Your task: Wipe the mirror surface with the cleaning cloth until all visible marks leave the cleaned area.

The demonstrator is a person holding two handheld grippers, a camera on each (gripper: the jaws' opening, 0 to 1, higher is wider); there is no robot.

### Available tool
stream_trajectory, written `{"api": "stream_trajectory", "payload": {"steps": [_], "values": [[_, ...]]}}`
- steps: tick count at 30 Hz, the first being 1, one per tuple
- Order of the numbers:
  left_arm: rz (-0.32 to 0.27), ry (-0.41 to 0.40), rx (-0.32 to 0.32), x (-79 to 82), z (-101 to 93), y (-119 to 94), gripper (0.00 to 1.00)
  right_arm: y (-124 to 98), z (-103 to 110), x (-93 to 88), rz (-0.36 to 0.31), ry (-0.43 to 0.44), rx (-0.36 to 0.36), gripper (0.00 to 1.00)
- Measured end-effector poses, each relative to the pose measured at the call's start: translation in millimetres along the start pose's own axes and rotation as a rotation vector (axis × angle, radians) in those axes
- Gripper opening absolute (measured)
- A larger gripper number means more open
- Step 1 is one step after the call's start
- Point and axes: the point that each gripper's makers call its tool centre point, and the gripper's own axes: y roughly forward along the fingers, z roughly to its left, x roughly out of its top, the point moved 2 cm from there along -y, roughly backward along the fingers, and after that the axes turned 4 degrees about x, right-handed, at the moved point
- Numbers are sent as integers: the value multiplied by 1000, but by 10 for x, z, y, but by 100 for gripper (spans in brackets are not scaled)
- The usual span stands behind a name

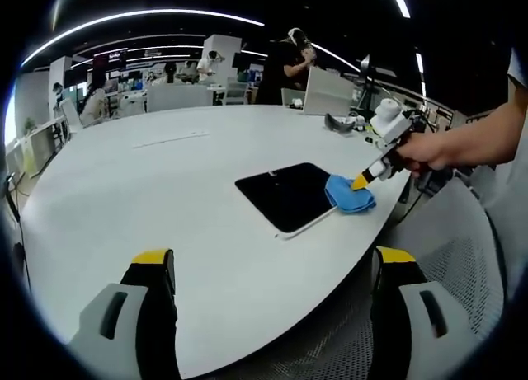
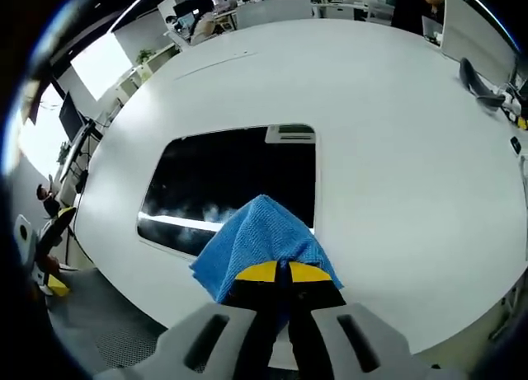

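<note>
My right claw (image 2: 285, 274) is clenched on the blue cleaning cloth (image 2: 257, 244), its yellow-tipped jaws pinched together on the near edge of the fabric. In the right gripper view the cloth lies bunched on the near edge of the mirror (image 2: 235, 178), partly over the dark glass and partly over the white frame. The mirror is a flat rectangular panel with a thin white border, lying face up on the white round worktop (image 2: 396, 149); a bright streak of reflected light runs across its near part, and faint pale smudges show just beyond the cloth.

In the left gripper view my left claw (image 1: 276, 269) is released, jaws wide apart and holding nothing, hovering over the near edge of the worktop (image 1: 165, 174), well apart from the mirror (image 1: 285, 194). There I also see my right claw (image 1: 363, 180) pressing the cloth (image 1: 348, 194) onto the mirror's right-hand end, with my hand (image 1: 429, 149) gripping its handle.
</note>
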Motion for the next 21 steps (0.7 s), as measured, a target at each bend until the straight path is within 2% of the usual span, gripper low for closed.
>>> {"api": "stream_trajectory", "payload": {"steps": [13, 21], "values": [[5, 0, -7, -10, -12, 2, 99, 18, -4, 28, -14, 8, -12, 0], [3, 1, -7, -6, -7, 2, 99, 70, -23, 136, -14, -2, -25, 0]]}}
